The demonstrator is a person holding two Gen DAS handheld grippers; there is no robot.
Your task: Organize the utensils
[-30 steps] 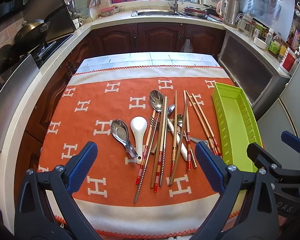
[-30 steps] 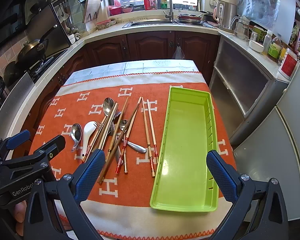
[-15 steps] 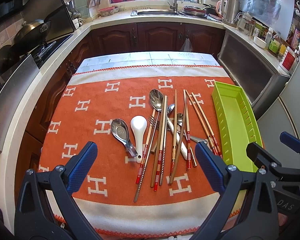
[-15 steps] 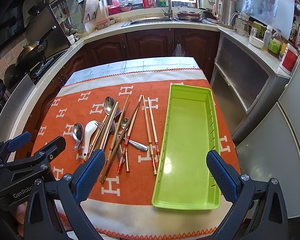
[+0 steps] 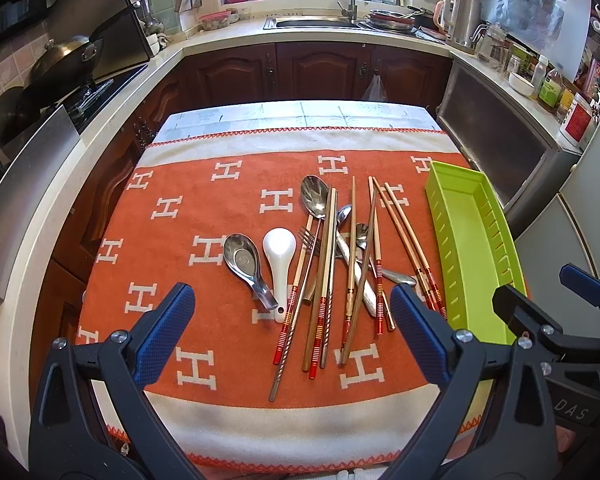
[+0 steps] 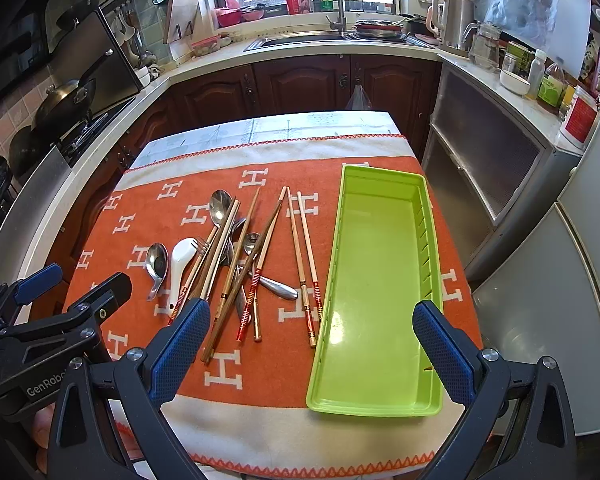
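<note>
- My right gripper point(image 6: 312, 344) has moved a little forward over the near edge of the bench; its jaws stay spread wide and hold nothing.
- My left gripper point(image 5: 292, 336) has not moved; it also is spread and empty.
- The utensils have not changed: the chopsticks point(image 6: 306, 264), the metal spoon point(image 5: 246, 260), the white spoon point(image 5: 279, 256) and the fork point(image 5: 310, 240) lie mixed in the middle of the orange cloth point(image 5: 180, 200).
- The green tray point(image 6: 376, 280) at the right edge is empty, so I judge the sorting is not yet started.
</note>
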